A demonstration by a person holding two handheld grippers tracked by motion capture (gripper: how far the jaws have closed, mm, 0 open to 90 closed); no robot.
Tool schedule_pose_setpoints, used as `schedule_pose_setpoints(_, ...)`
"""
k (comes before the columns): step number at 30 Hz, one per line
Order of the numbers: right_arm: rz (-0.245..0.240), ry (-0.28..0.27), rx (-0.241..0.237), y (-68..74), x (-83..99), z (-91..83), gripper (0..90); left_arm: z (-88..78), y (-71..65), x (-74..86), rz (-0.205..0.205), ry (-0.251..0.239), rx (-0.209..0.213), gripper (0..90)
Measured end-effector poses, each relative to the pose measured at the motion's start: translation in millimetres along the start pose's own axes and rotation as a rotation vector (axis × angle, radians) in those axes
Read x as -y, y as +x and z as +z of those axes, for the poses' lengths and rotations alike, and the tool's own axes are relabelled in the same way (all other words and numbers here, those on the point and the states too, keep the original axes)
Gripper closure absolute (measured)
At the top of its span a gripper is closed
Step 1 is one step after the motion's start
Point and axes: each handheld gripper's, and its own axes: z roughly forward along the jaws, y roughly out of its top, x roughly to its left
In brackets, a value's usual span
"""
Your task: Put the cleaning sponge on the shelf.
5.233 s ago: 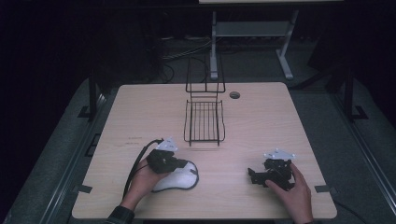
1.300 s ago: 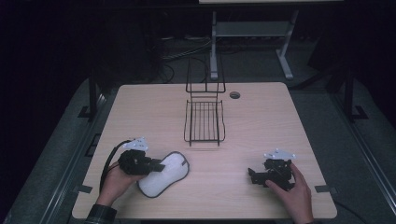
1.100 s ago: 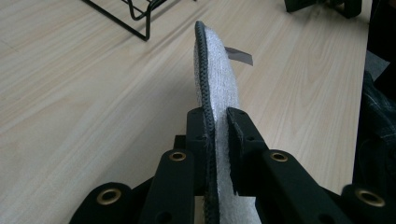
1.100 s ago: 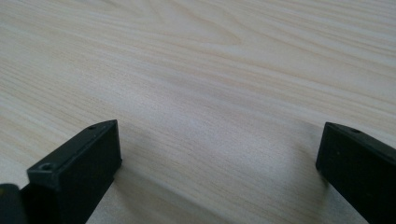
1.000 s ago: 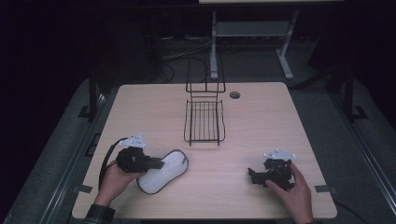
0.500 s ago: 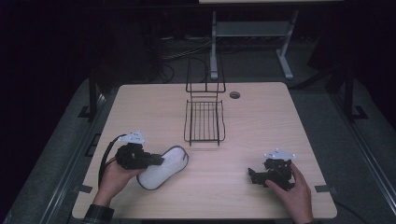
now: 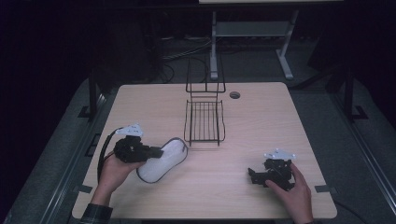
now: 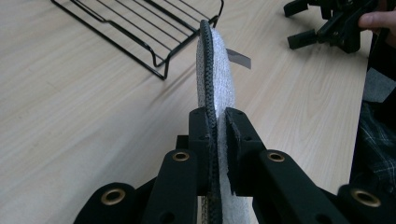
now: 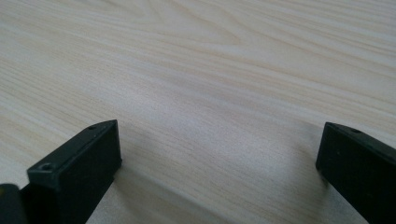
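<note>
Pale wood surface [image 7: 261,121], dark room. Left tool [image 8: 216,122] pinches white insole [image 7: 162,159] by its edge, just short of wire rack [image 7: 204,122]. Right tool [image 7: 259,175] rests spread, empty. Keep insole on edge, feed between rack wires.

White dark-rimmed pad [image 7: 163,159], edge-up, clamped

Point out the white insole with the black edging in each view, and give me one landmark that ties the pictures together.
High view: the insole is at lower left, gripped at one end by the left gripper, its far end near the wire rack.
Left gripper view: centre, standing on edge between the jaws.
Right gripper view: not in it.
Shared landmark: the wire rack, at top left in the left gripper view.
</note>
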Motion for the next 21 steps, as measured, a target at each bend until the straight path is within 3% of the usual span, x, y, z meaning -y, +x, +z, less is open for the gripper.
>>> schedule_pose_setpoints(21, -0.002, -0.001, -0.001, 0.0, -0.1, -0.2, 0.0, -1.9, 14.3, -27.4, -0.014, -0.050, -0.013, 81.6)
